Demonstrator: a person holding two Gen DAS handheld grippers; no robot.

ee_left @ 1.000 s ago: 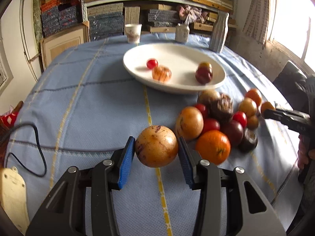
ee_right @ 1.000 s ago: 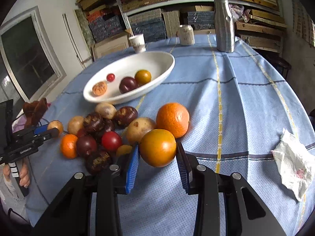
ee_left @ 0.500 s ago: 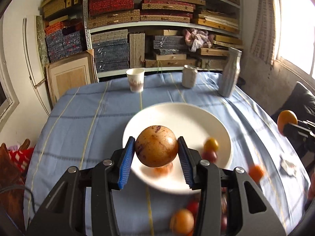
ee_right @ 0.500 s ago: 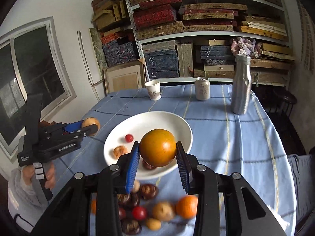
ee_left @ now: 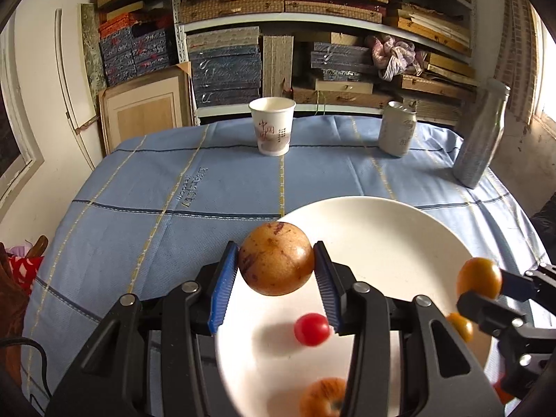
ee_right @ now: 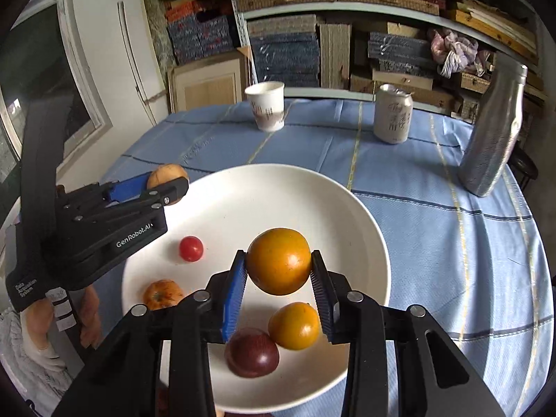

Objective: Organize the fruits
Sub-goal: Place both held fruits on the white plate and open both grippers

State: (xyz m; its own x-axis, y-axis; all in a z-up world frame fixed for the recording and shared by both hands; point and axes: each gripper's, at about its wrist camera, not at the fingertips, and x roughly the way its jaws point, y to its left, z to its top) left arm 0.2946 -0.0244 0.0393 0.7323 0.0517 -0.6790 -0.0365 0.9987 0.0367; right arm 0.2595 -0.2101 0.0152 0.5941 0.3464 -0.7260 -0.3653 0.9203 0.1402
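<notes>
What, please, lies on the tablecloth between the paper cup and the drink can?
Nothing: between the paper cup and the drink can the blue tablecloth is bare, as both wrist views show.

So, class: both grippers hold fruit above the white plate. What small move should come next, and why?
Probably lower the right gripper slightly and open it. Its orange-yellow fruit hangs over a bare part of the white plate, apart from the small red fruit. The left gripper is only at the rim.

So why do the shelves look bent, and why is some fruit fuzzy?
Both views: a fisheye lens bows the shelves and table edge. Left wrist view: the red tomato and the orange fruit low on the white plate are blurred, and window glare whitens the right edge. Right wrist view: fruit looks sharp.
</notes>
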